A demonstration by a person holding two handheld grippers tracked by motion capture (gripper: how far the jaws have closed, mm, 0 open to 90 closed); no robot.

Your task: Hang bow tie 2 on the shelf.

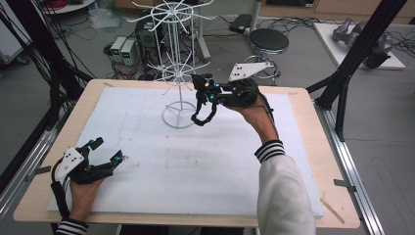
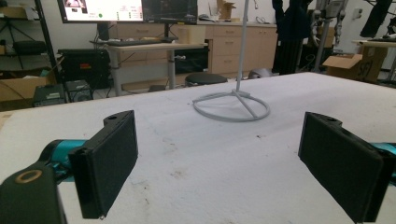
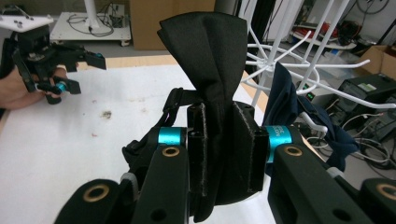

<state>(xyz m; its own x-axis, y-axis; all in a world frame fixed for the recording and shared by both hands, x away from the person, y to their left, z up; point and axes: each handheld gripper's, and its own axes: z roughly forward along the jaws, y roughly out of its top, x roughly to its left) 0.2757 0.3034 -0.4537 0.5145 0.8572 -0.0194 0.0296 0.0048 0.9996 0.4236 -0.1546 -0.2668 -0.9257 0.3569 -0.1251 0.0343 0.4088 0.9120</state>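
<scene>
Bow tie pinched at knot in my right gripper, raised far-centre beside rack. I judge it soft, light, floppy; strap dangles; grip stays at knot. Left gripper spread wide, empty, near-left on table.

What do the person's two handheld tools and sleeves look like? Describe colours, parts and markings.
The left tool and the right tool are black with turquoise joints, brass-ringed holes and flat black pads. Each carries a pale three-cornered plate and trails a black cable. The white sleeve ends in a black-and-white striped cuff.
</scene>
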